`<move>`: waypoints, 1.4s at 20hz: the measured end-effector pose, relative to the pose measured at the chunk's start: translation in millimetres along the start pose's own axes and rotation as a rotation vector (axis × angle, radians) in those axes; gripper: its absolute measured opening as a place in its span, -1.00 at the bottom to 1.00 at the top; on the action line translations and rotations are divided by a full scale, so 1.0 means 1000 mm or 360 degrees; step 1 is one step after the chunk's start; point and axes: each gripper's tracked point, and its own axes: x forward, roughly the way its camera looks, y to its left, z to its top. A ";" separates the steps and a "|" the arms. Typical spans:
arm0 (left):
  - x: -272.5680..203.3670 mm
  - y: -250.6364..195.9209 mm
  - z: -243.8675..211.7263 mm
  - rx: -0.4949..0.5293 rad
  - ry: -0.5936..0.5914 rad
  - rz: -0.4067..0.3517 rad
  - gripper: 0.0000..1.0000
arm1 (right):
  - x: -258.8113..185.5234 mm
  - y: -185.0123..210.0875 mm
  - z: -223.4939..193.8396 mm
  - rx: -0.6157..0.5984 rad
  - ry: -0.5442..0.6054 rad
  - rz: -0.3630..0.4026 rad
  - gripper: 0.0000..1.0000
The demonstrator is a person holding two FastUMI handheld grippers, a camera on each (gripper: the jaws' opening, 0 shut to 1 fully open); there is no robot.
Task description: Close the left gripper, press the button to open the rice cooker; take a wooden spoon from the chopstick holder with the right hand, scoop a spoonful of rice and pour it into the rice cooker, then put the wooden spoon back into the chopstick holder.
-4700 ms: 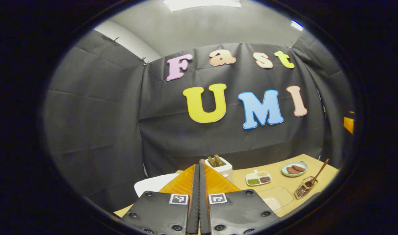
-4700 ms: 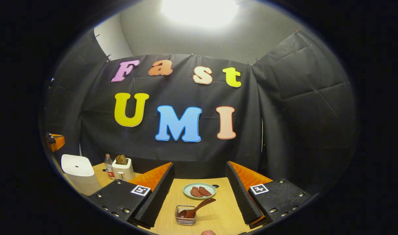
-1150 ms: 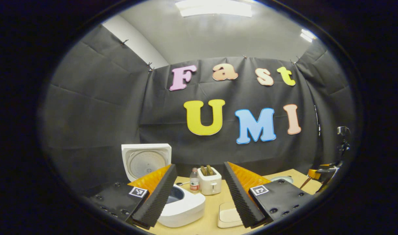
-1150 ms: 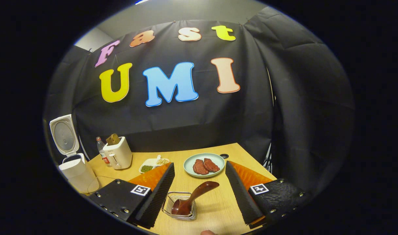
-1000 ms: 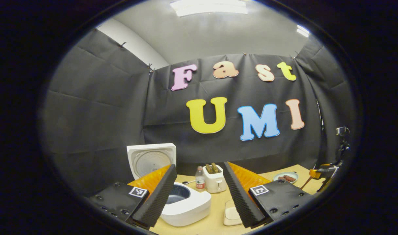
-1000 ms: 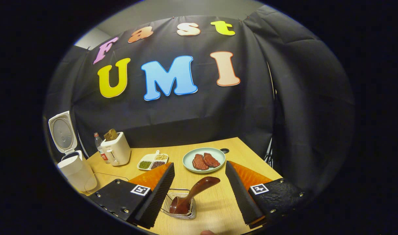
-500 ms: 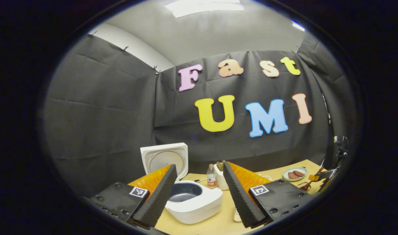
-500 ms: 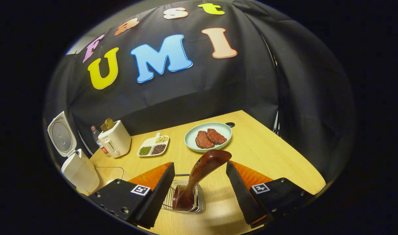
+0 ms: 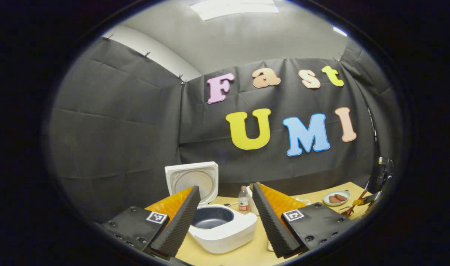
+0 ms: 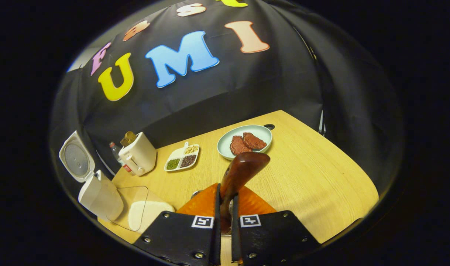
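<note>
The white rice cooker (image 9: 225, 231) stands open with its lid (image 9: 192, 179) upright and the dark pot inside showing. My left gripper (image 9: 225, 186) hovers open just in front of it, holding nothing. In the right gripper view the cooker (image 10: 99, 194) sits at the far left. My right gripper (image 10: 225, 201) is shut on the handle of the dark wooden spoon (image 10: 243, 168), which sticks up from between the fingers. The fingers hide the spoon's bowl and nearly all of the wire chopstick holder. A clear box of rice (image 10: 136, 208) lies next to the cooker.
On the wooden table (image 10: 313, 177) stand a white toaster (image 10: 139, 153), a small bottle (image 9: 243, 203), a divided dish of beans (image 10: 182, 157) and a pale plate with meat (image 10: 245, 141). Black cloth walls close in the back and both sides.
My right gripper came down over the holder and shut on the spoon handle. The left gripper, shut 4.7 s ago, is open and has drifted left; the cooker lid now stands open.
</note>
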 end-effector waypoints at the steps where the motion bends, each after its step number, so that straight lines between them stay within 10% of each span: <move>1: 0.001 0.003 -0.001 -0.0004 -0.0006 0.0002 0.96 | 0.004 -0.001 0.003 0.0007 0.0001 -0.0006 -0.84; 15: 0.017 0.043 -0.016 -0.0076 -0.0029 -0.0080 0.96 | -0.060 0.075 0.082 -0.0089 -0.0290 0.0086 -0.84; 28: 0.021 0.125 -0.039 -0.0072 -0.0006 -0.0042 0.96 | -0.044 0.187 0.022 -0.0175 -0.0209 0.0258 -0.84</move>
